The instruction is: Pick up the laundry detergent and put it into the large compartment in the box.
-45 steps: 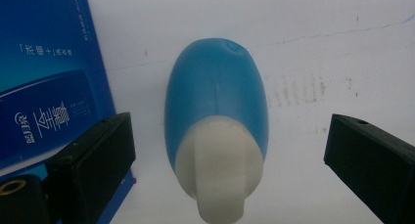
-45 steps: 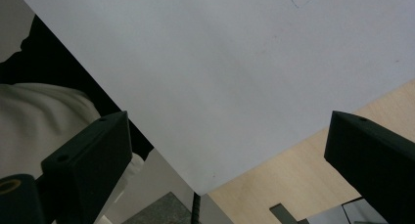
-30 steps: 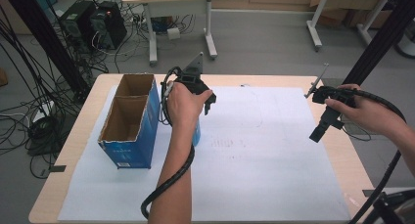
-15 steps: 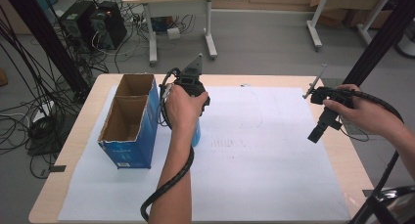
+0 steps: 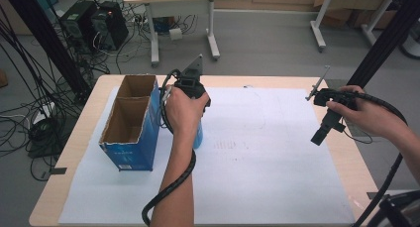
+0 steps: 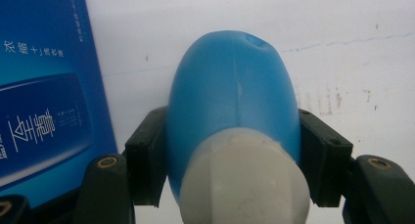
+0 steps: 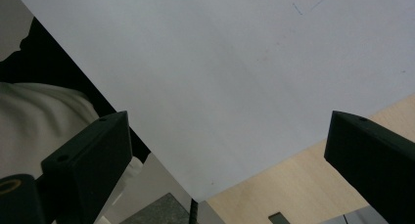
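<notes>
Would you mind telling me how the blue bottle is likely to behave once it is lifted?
The blue bottle looks smooth and rounded, so it may slip or twist between the left hand-held gripper pads clamping its sides. It seems stiff plastic, showing no visible denting. If laid down, its curved body would probably roll.

left hand-held gripper (image 6: pixel 230 180) — jaws just closed | now clamping blue bottle (image 6: pixel 232 97) — apparently firmly

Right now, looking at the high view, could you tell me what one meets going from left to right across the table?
Blue cardboard box → left gripper, shut on the blue bottle → bare white paper sheet → right gripper, jaws open, over the table's right side.
</notes>
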`<state>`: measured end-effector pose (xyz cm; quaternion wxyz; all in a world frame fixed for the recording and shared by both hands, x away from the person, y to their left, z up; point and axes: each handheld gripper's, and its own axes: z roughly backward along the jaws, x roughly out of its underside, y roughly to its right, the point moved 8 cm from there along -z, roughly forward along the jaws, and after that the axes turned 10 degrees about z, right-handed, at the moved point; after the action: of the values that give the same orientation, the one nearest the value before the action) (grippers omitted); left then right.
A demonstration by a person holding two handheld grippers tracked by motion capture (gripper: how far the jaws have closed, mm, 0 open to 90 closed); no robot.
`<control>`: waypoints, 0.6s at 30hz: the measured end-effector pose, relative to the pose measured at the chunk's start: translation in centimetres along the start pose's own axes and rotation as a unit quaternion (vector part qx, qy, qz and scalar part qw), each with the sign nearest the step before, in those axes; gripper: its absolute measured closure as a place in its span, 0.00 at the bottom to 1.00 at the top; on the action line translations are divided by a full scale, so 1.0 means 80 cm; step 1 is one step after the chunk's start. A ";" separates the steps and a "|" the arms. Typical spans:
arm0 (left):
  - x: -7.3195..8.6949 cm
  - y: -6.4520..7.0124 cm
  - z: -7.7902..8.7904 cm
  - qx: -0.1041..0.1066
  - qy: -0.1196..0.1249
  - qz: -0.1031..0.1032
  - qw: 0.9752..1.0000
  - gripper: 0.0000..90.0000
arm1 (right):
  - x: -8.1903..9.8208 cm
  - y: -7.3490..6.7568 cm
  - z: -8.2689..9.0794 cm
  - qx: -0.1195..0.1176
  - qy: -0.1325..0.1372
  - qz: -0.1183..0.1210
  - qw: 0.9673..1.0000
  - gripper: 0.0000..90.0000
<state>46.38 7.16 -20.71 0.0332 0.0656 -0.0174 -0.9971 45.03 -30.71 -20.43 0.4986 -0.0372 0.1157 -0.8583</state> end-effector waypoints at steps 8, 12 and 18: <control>0.001 0.002 0.002 -0.009 0.008 -0.006 1.000 0.43 | -0.001 -0.001 -0.002 0.000 0.000 0.005 1.000 0.04; 0.003 0.001 0.014 -0.013 0.019 -0.005 1.000 0.43 | -0.001 -0.002 -0.001 0.001 0.001 0.007 1.000 0.04; 0.008 0.006 0.058 -0.003 0.035 -0.017 0.999 0.43 | -0.002 -0.007 0.002 0.002 0.003 0.008 1.000 0.04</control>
<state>45.17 6.80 -16.18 0.0169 0.1006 -0.0122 -0.9947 44.69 -30.34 -20.18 0.5052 -0.0325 0.1163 -0.8545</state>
